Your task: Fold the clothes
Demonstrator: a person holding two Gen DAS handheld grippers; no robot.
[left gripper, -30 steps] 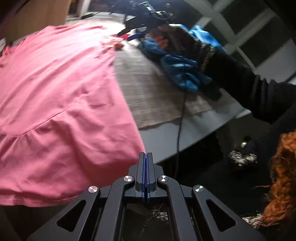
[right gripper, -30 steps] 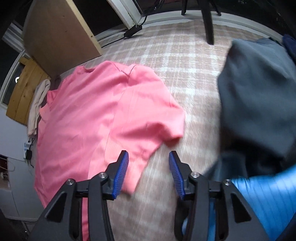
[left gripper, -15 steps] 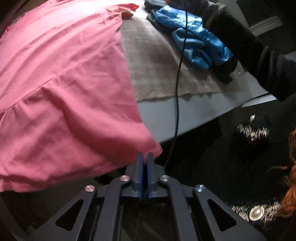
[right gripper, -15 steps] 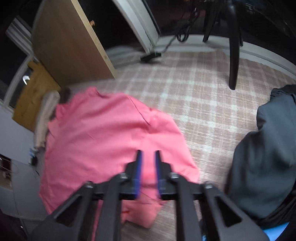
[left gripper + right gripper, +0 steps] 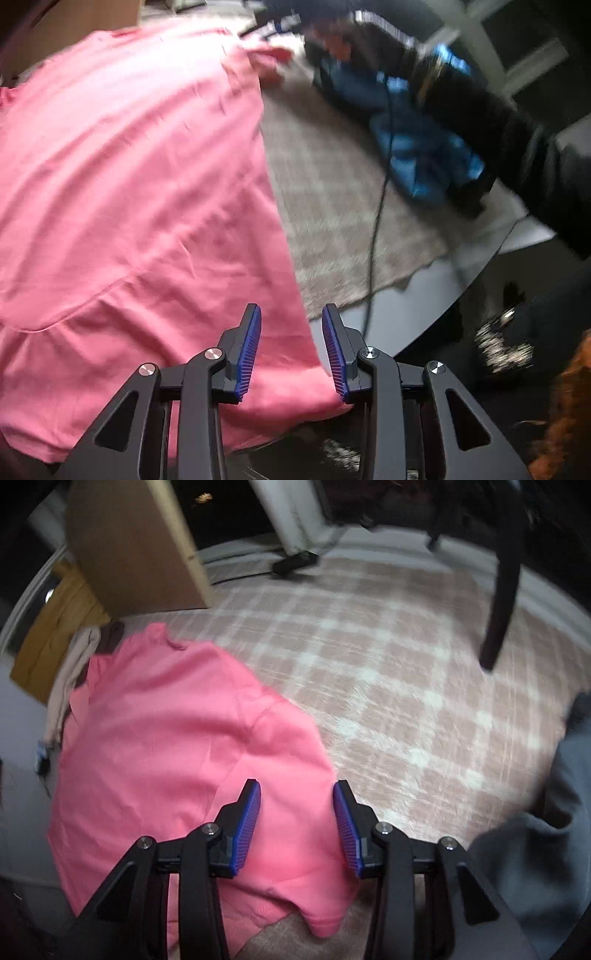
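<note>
Both cams ride on the grippers and look steeply down along the fingers, close over the pink shirt (image 5: 140, 192). Left one faces across its hem toward the blue garment (image 5: 424, 162); right one looks over a sleeve onto the checked rug (image 5: 388, 686). The shirt's the overlap.

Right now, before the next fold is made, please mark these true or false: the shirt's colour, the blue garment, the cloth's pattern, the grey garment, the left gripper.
1. The shirt is pink. True: the shirt lies spread out on the cloth.
2. A blue garment lies beside the shirt. True: the blue garment lies off to its right in the left wrist view.
3. The cloth is plain green. False: the cloth is checked, beige and white.
4. The grey garment lies on the shirt. False: the grey garment lies apart from it.
5. The left gripper is shut. False: the left gripper is open over the shirt's corner; its jaws have just been opening.
</note>
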